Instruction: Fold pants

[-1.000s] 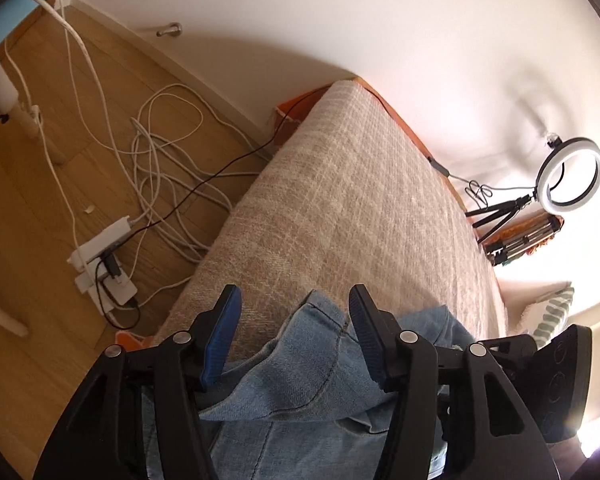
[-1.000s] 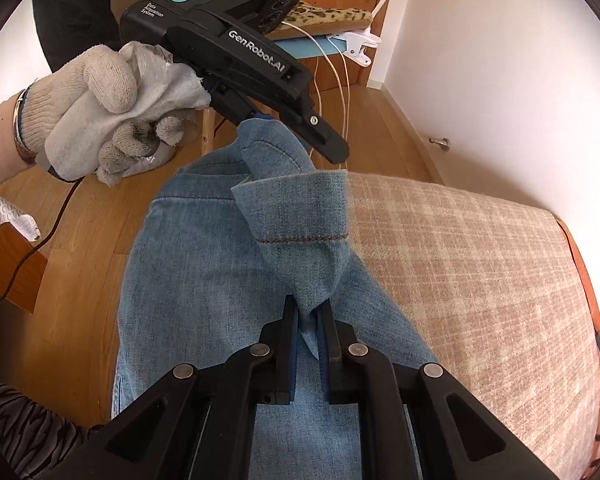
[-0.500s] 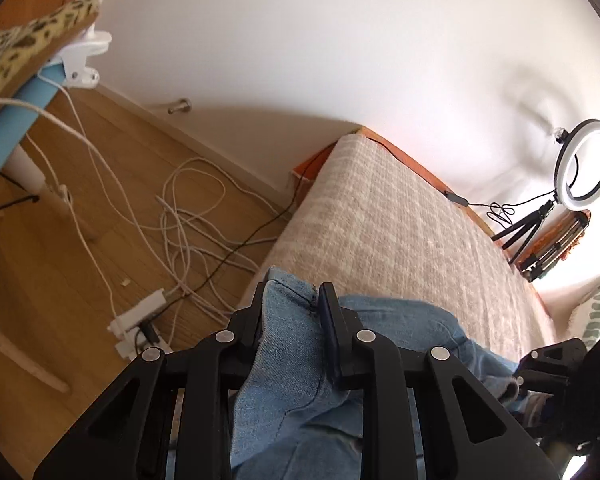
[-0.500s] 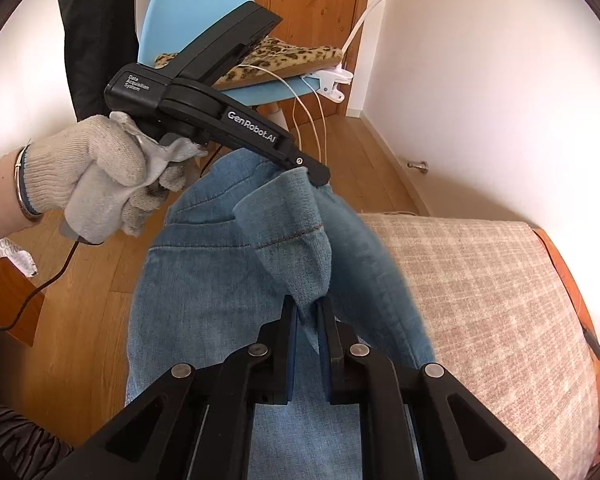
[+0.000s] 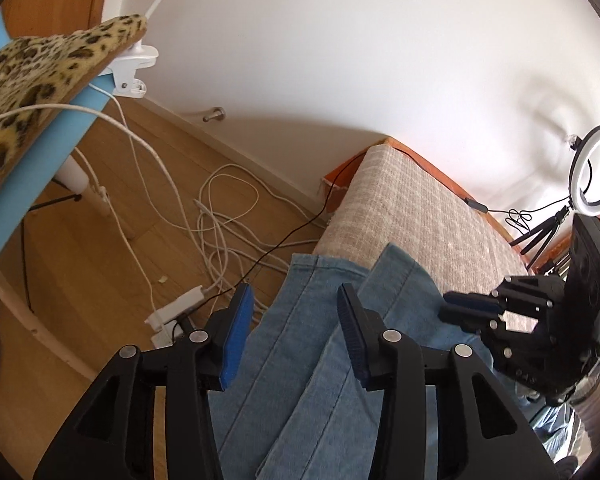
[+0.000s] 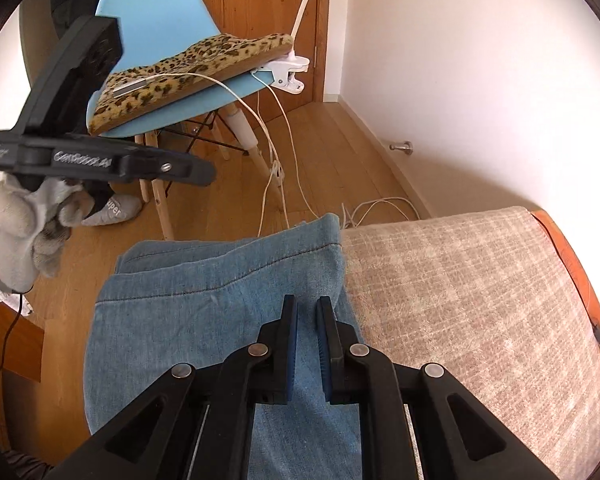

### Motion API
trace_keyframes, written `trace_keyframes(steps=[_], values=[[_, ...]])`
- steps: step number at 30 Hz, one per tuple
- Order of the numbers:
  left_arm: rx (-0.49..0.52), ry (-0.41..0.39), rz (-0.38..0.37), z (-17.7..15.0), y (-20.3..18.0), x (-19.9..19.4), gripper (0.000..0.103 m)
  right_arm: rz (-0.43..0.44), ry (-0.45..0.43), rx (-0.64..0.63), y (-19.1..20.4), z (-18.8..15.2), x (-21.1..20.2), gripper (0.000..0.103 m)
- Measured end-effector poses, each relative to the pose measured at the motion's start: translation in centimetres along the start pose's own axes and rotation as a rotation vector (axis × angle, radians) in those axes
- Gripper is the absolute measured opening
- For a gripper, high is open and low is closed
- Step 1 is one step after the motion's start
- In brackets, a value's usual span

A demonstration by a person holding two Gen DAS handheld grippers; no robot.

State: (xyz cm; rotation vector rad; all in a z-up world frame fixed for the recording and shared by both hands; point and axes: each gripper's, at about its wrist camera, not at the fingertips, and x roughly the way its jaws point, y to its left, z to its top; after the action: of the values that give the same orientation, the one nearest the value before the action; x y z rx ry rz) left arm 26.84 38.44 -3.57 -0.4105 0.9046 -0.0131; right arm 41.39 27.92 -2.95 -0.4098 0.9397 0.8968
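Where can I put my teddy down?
There is bare room on the beige checked bed cover, between the light blue denim pants and the orange bed edge. The wooden floor beside the bed is crowded with tangled white cables.

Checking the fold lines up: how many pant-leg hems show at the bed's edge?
2. In the left wrist view, one hem hangs past the bed edge; the other hem lies beside it on the bed.

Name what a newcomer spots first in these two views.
The blue jeans fill the middle, draped over the near end of a beige checked bed cover with their hems by the floor. Behind stands a blue chair carrying a leopard-print cushion. White cables tangle on the wooden floor beside the bed.
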Motion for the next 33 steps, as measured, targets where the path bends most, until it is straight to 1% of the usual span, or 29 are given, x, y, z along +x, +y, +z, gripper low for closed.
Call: trace_keyframes(steps=[3,6,11,13,15,16,18,19,21,23,26,28,29,30,31,32,33], values=[[-0.039,0.03,-0.017,-3.5,1.1,-2.2,0.047,0.023,0.012,0.02,-0.3,0.0,0.6,0.008],[-0.08,0.042,-0.02,-6.5,2.3,-3.6,0.051,0.036,0.021,0.037,-0.8,0.2,1.0,0.008],[-0.168,0.068,-0.045,-9.8,3.8,-3.8,0.052,0.052,0.035,0.039,-0.6,-0.1,1.3,0.008],[-0.197,0.087,-0.064,-10.4,3.9,-3.3,0.052,0.055,0.042,0.05,-0.7,0.1,1.6,0.007],[-0.217,0.087,-0.086,-10.9,4.1,-3.0,0.052,0.056,0.038,0.062,-0.9,0.3,1.6,0.006],[-0.213,0.084,-0.089,-10.8,4.0,-2.7,0.053,0.058,0.036,0.068,-1.0,0.4,1.5,0.006],[-0.206,0.089,-0.063,-10.8,3.4,-1.9,0.058,0.058,0.034,0.07,-0.9,0.5,1.4,0.006],[-0.211,0.09,-0.057,-10.9,3.4,-1.8,0.058,0.057,0.036,0.067,-0.9,0.5,1.3,0.006],[-0.239,0.089,-0.078,-11.4,3.3,-1.4,0.058,0.057,0.04,0.056,-0.7,0.5,1.2,0.006],[-0.253,0.069,-0.096,-11.8,2.9,-1.3,0.058,0.051,0.046,0.052,-0.7,0.5,1.3,0.005],[-0.23,0.02,-0.102,-12.3,1.7,-1.7,0.055,0.038,0.048,0.061,-0.8,0.6,1.5,0.004],[-0.205,-0.003,-0.079,-12.3,1.1,-1.8,0.042,0.029,0.044,0.059,-0.6,0.7,1.4,0.003],[-0.202,-0.016,-0.062,-12.3,1.0,-2.0,0.038,0.021,0.042,0.054,-0.5,0.8,1.3,0.002],[-0.21,-0.026,-0.057,-12.3,1.1,-2.2,0.029,0.017,0.04,0.051,-0.5,0.8,1.1,0.002],[-0.226,-0.036,-0.071,-12.4,1.4,-2.3,0.013,0.012,0.034,0.048,-0.4,0.9,1.0,0.001],[-0.244,-0.04,-0.095,-12.4,1.7,-2.3,0.009,0.007,0.027,0.048,-0.4,0.9,0.7,0.0],[-0.254,-0.044,-0.108,-12.5,1.9,-2.4,0.009,0.001,0.017,0.048,-0.3,1.0,0.5,0.0]])
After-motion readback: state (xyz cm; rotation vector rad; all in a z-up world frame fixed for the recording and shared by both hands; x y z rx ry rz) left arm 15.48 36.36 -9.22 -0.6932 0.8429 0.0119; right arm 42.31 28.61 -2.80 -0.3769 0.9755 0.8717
